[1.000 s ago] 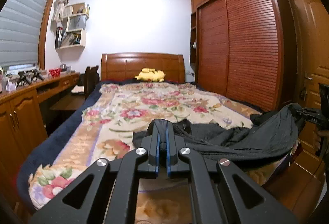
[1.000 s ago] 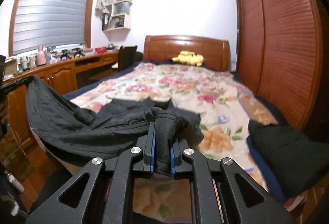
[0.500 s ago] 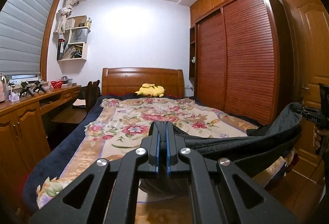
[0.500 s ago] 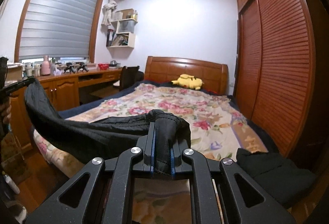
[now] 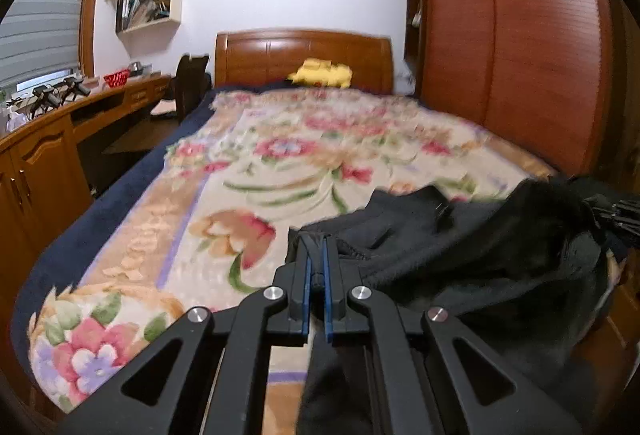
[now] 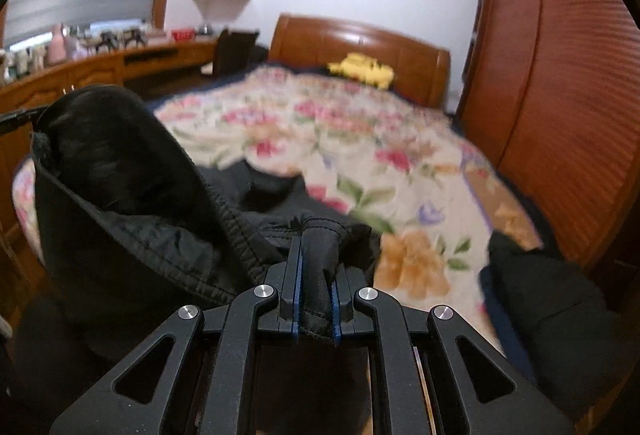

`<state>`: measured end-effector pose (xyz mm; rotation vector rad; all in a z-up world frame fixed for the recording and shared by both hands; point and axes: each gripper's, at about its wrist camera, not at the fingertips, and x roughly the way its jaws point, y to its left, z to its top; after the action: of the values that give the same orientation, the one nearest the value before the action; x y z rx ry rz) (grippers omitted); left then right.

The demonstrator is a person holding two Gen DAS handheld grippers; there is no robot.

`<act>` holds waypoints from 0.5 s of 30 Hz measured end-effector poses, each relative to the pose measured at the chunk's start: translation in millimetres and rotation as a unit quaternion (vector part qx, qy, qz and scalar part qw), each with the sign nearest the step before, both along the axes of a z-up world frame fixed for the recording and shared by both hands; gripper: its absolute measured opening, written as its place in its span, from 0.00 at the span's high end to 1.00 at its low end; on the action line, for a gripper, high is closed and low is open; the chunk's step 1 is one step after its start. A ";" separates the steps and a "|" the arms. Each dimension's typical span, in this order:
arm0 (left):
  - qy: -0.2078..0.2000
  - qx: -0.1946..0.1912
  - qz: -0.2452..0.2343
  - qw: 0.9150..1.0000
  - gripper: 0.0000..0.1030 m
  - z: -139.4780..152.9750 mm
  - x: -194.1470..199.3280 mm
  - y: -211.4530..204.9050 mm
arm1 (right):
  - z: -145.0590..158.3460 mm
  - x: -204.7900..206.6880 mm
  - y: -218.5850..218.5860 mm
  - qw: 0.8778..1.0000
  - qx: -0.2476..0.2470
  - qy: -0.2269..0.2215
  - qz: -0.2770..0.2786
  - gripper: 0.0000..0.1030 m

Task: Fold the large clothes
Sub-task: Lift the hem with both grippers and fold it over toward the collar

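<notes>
Black garment held between two hand-held grippers above the foot edge of a bed.

The left gripper (image 5: 315,267) has its blue-lined jaws pressed nearly together on a thin edge of the black garment (image 5: 472,247); the right gripper (image 6: 316,267) pinches a thicker bunched fold of the same cloth (image 6: 132,187). The garment's elastic, ribbed hem sags between the two grips, while its far end lies crumpled on the floral bedspread (image 5: 280,163) near the bed's foot edge. A second dark garment (image 6: 544,291) rests at the foot corner on the wardrobe (image 6: 568,75) side. A yellow plush toy (image 5: 322,73) lies against the wooden headboard (image 5: 260,55). Both views are motion-blurred.
</notes>
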<state>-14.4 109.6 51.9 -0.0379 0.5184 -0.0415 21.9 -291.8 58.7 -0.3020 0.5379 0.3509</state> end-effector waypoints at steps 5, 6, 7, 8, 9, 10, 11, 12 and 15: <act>0.040 0.007 0.002 0.999 0.98 -36.2 45.9 -3.5 | -48.8 39.4 1.8 0.999 -0.017 0.039 -0.002 0.92; 0.044 0.004 0.000 0.999 0.98 -38.9 54.5 -2.5 | -54.6 49.0 0.8 0.999 -0.015 0.045 -0.003 0.92; 0.048 0.003 -0.001 0.999 0.98 -41.9 63.5 -3.1 | -57.8 57.5 -1.1 0.999 -0.012 0.050 -0.003 0.92; 0.049 0.003 -0.002 0.999 0.98 -42.3 66.9 -1.8 | -60.2 65.5 -3.5 0.999 -0.005 0.053 -0.003 0.92; 0.050 0.004 -0.002 0.999 0.98 -43.3 75.9 -2.9 | -61.1 75.7 -6.1 0.998 0.004 0.056 -0.003 0.92; 0.052 0.005 -0.001 0.999 0.98 -43.3 83.0 -1.9 | -60.2 84.4 -8.4 0.998 0.011 0.058 -0.003 0.92; 0.054 0.008 0.001 0.999 0.98 -43.2 94.7 -3.0 | -58.0 91.6 -8.7 0.998 0.016 0.059 -0.003 0.92; 0.054 0.008 0.003 0.998 0.98 -41.8 101.0 -1.9 | -55.3 101.8 -9.6 0.998 0.024 0.061 -0.003 0.92; 0.051 0.015 0.012 0.999 0.98 -36.1 128.0 -3.7 | -45.7 132.4 -9.6 0.997 0.041 0.059 -0.008 0.91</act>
<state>113.6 105.8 15.8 -0.0163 0.6208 -0.0088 154.3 -301.4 13.0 -0.1991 0.6408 0.3765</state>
